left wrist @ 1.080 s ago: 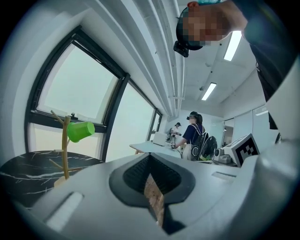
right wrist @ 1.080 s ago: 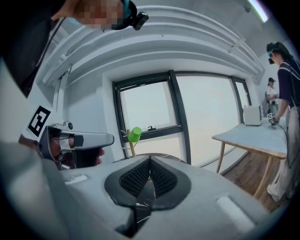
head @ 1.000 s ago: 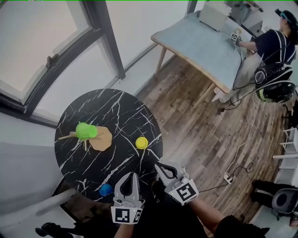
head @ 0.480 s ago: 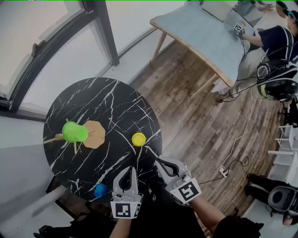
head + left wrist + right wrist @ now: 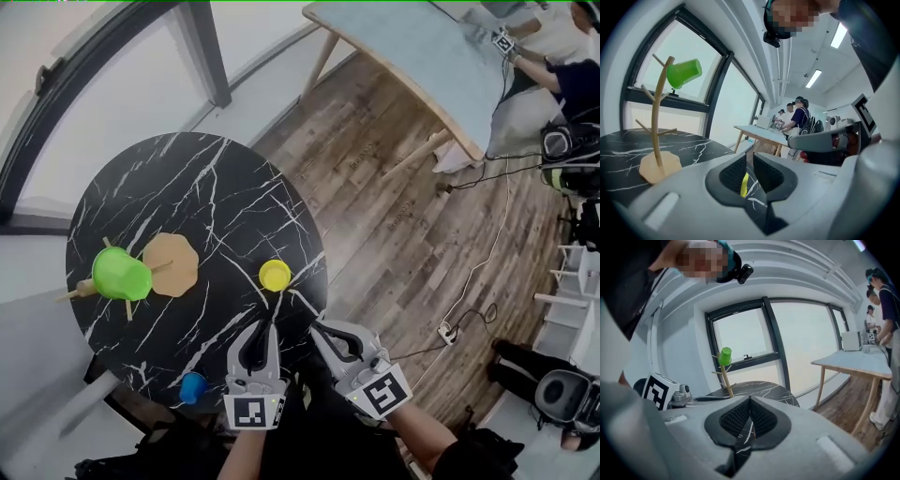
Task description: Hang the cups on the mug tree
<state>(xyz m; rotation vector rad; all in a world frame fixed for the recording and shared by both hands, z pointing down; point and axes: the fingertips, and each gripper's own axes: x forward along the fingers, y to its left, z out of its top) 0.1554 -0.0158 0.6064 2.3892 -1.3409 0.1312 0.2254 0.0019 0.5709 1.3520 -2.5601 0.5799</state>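
Fingers of L gripper (image 5: 265, 328) have just been opening a bit, nothing b/w them, prob getting ready for yellow cup (image 5: 275, 275) sitting on table (image 5: 206, 192) just ahead. R gripper (image 5: 316, 329) fingers are clenching shut, empty. Green cup (image 5: 122, 274) is hanging on mug tree (image 5: 170, 264).

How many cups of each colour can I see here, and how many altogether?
green cup: 1, hanging on the mug tree
yellow cup: 1, on the table
blue cup: 1, on the table
Total: 3 cups
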